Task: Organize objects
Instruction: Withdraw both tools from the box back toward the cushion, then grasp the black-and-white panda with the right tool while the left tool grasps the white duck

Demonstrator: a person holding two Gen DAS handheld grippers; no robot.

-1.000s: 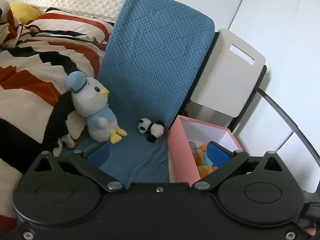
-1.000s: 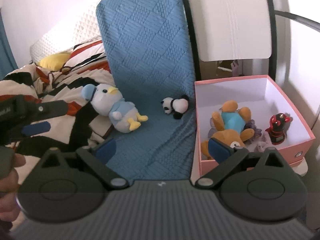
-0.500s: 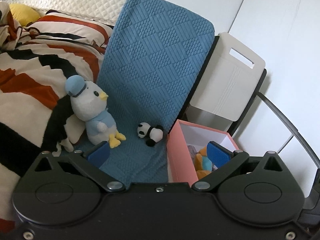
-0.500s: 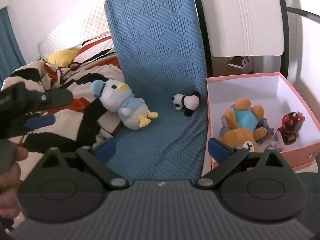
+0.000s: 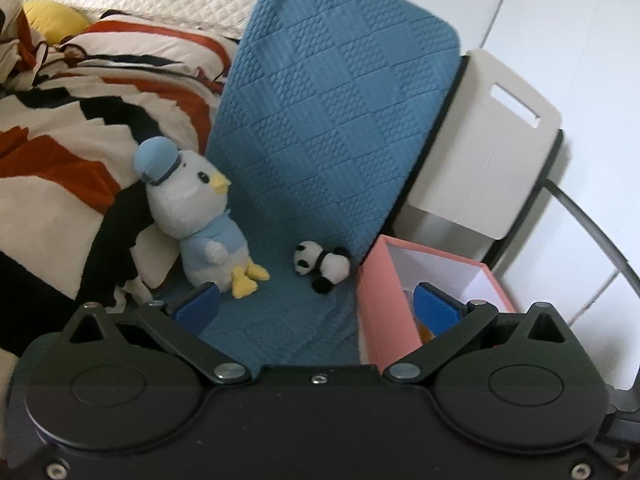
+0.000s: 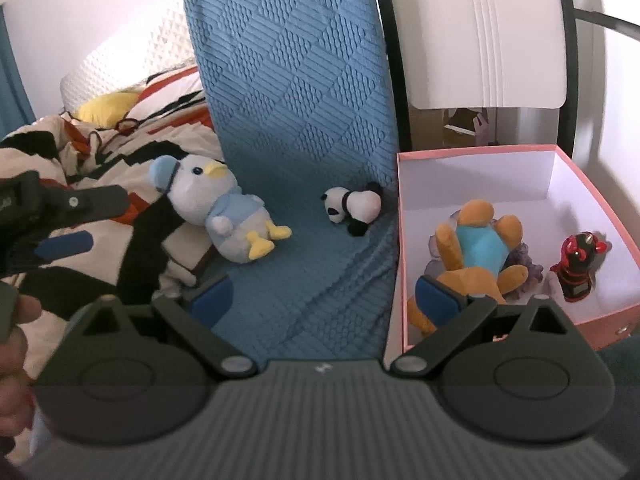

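A plush duck (image 5: 200,224) in a pale blue cap sits upright on the blue quilted mat (image 5: 332,112), leaning against the striped bedding (image 5: 72,128) at its back, while a small panda toy (image 5: 324,266) lies on its side further along the mat, just beside the pink box (image 5: 382,300). Inside that box (image 6: 592,322) we see an orange bear in a turquoise top (image 6: 476,256) lying face down and a small red and black figure (image 6: 578,270) standing near the far wall. We hold the left gripper (image 5: 316,304) low over the mat, its jaws spread wide and gripping nothing, one blue pad in front of the duck's feet and the other over the box. Our right gripper (image 6: 324,298) hangs likewise, jaws wide apart and empty, straddling the box's near wall. The mat rises against a white folding chair (image 5: 480,136).
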